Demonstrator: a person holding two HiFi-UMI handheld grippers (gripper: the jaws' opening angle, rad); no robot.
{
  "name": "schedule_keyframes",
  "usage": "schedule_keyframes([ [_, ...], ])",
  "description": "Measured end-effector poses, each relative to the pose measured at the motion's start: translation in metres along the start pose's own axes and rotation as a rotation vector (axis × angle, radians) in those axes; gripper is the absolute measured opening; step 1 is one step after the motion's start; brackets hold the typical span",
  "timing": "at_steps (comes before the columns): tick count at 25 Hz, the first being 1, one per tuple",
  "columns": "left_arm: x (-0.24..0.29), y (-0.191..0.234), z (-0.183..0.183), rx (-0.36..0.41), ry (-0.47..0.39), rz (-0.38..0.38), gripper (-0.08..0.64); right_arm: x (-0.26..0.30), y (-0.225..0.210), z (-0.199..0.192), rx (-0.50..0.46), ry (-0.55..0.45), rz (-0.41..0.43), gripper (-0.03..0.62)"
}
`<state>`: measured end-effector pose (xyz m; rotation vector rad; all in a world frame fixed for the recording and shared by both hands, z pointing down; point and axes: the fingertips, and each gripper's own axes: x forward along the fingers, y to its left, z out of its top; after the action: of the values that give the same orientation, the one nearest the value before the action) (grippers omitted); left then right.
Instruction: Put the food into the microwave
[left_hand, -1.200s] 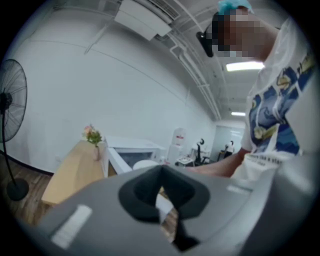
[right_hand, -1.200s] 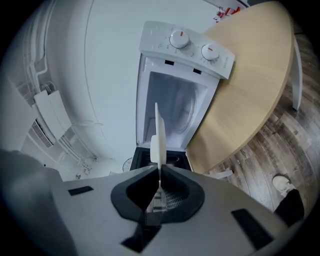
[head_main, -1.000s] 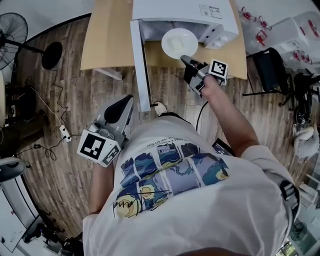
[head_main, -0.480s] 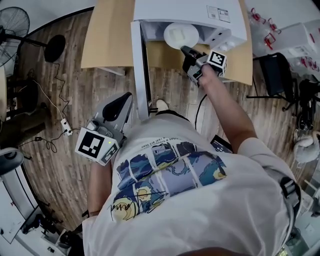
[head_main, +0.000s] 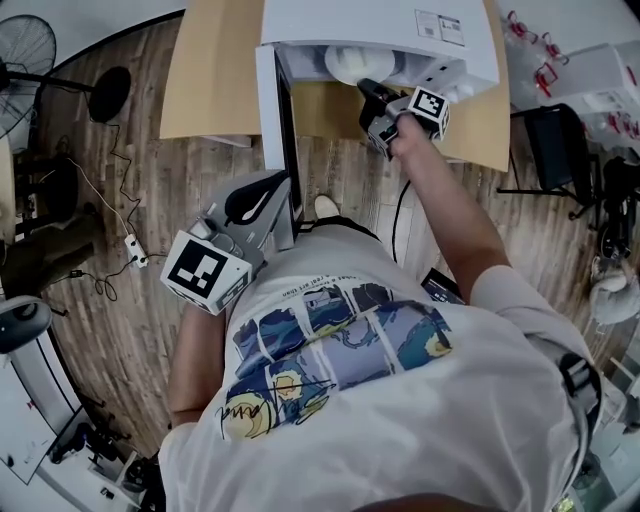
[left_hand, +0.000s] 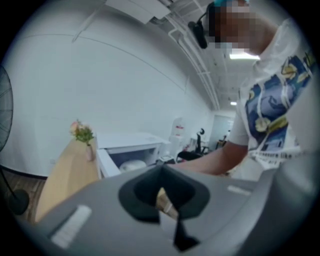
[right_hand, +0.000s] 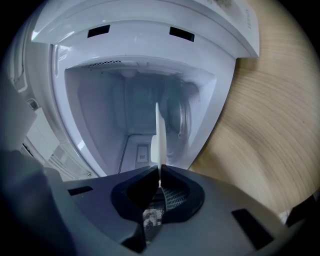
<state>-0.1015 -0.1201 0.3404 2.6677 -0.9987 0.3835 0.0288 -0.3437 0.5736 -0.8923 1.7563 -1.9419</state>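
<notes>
A white microwave (head_main: 375, 30) stands on a wooden table (head_main: 205, 80), its door (head_main: 277, 130) swung open toward me. A white plate (head_main: 345, 64) is partly inside the cavity; any food on it is hidden. My right gripper (head_main: 372, 100) is shut on the plate's near rim. In the right gripper view the plate (right_hand: 159, 137) shows edge-on in my right gripper (right_hand: 159, 182), with the cavity (right_hand: 135, 115) ahead. My left gripper (head_main: 258, 203) is shut and holds nothing, close to the door's near end. The left gripper view shows the microwave (left_hand: 132, 150) beyond my left gripper (left_hand: 164, 200).
A small vase of flowers (left_hand: 85, 140) stands on the table left of the microwave. A fan (head_main: 25, 55) and a power strip with cables (head_main: 130, 255) are on the wooden floor at the left. A black chair (head_main: 545, 140) stands to the right.
My right gripper has carried the plate forward, from in front of the opening to partly inside the cavity. My left gripper has moved up toward the open door.
</notes>
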Motion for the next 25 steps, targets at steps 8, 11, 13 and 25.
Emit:
schedule_keyframes([
  [8, 0.034, -0.014, 0.003, 0.022, 0.040, -0.100, 0.008, 0.014, -0.004, 0.007, 0.035, -0.023, -0.010, 0.014],
  [11, 0.041, -0.018, 0.000, 0.025, 0.055, -0.116, 0.008, 0.018, -0.005, 0.009, 0.041, -0.024, -0.011, 0.014],
  [13, 0.042, -0.018, -0.002, 0.017, 0.061, -0.115, 0.008, 0.019, -0.005, 0.010, 0.047, -0.026, -0.015, 0.014],
  [25, 0.038, -0.018, -0.007, -0.006, 0.065, -0.089, 0.008, 0.020, -0.011, 0.013, -0.094, 0.013, -0.128, 0.030],
])
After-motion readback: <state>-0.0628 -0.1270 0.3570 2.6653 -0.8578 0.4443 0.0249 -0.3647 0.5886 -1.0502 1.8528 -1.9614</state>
